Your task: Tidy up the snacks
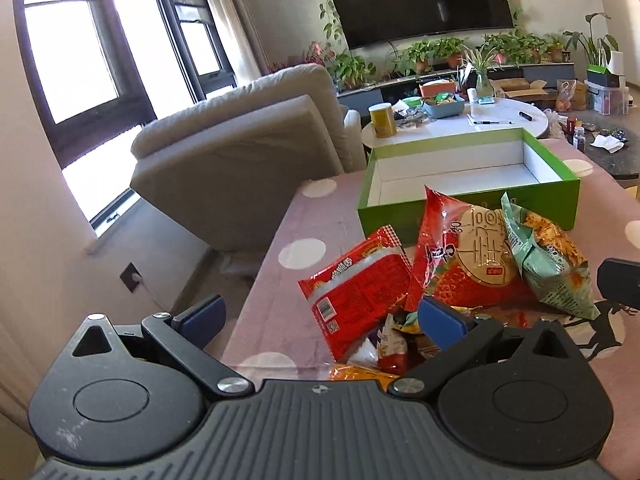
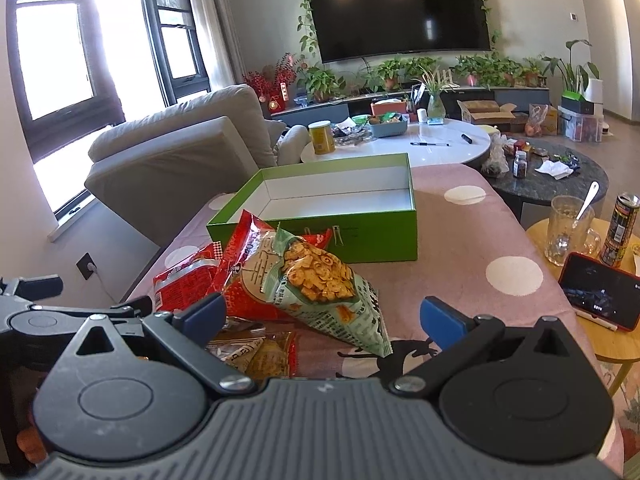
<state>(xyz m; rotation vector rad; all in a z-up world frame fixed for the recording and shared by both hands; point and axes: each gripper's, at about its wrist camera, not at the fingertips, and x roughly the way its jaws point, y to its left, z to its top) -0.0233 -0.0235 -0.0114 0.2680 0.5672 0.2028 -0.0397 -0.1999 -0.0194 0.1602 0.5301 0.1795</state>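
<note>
A pile of snack bags lies on the pink dotted tablecloth (image 1: 280, 216) in front of an empty green box (image 1: 460, 168) with a white inside. The pile has a flat red packet (image 1: 360, 284), a red bag with a round cracker picture (image 1: 476, 256) and a pale green bag of orange crackers (image 1: 548, 256). My left gripper (image 1: 320, 320) is open and empty, just short of the red packet. My right gripper (image 2: 322, 318) is open and empty, its jaws either side of the green bag (image 2: 324, 280). The box (image 2: 332, 204) stands behind the pile. Smaller packets lie under the pile, partly hidden.
A grey sofa (image 1: 240, 148) stands left of the table. A white round table (image 2: 420, 144) with clutter is behind the box. On the right, a small wooden table (image 2: 612, 340) holds a glass mug (image 2: 568, 232), a can (image 2: 620, 224) and a red phone (image 2: 596, 292).
</note>
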